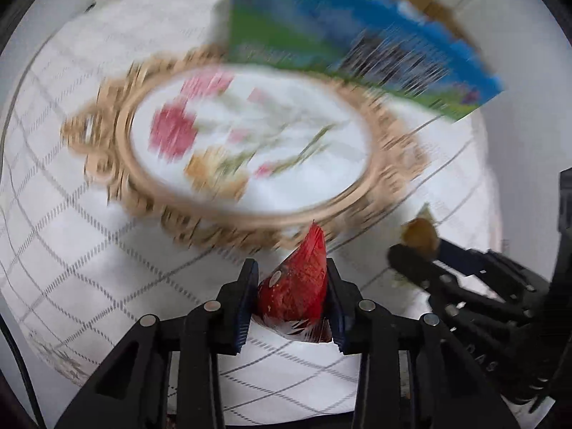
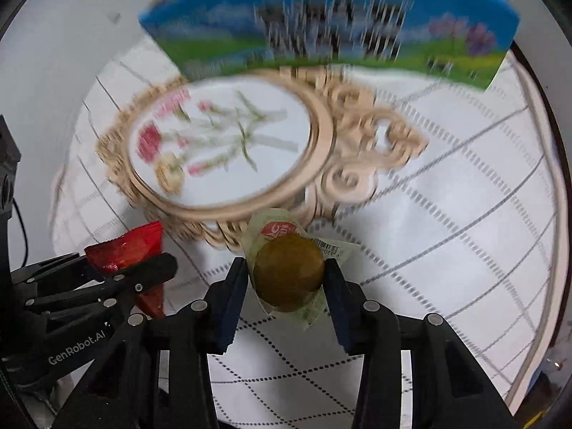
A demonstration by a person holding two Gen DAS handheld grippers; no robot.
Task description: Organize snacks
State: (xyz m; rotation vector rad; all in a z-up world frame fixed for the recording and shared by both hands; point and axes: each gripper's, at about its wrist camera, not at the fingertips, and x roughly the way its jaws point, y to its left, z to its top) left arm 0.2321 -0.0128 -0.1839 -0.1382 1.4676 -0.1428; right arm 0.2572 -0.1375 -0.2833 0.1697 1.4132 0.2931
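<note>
My left gripper (image 1: 292, 275) is shut on a red snack packet (image 1: 298, 286), lifted above the checked tablecloth. In the right wrist view that same red packet (image 2: 125, 248) shows at the lower left, in the left gripper (image 2: 143, 268). My right gripper (image 2: 289, 271) is shut on a round brown pastry in a clear wrapper (image 2: 289, 273); in the left wrist view that pastry (image 1: 419, 234) sits at the right, at the right gripper's fingertips (image 1: 404, 255). An oval tray (image 1: 161, 193) with a gold scrolled rim and flower print lies just beyond both grippers, blurred.
A blue and green carton (image 1: 357, 43) stands at the far edge of the tray; the same carton (image 2: 321, 28) fills the top of the right wrist view. The white checked cloth (image 2: 447, 214) covers a round table with a white wall behind.
</note>
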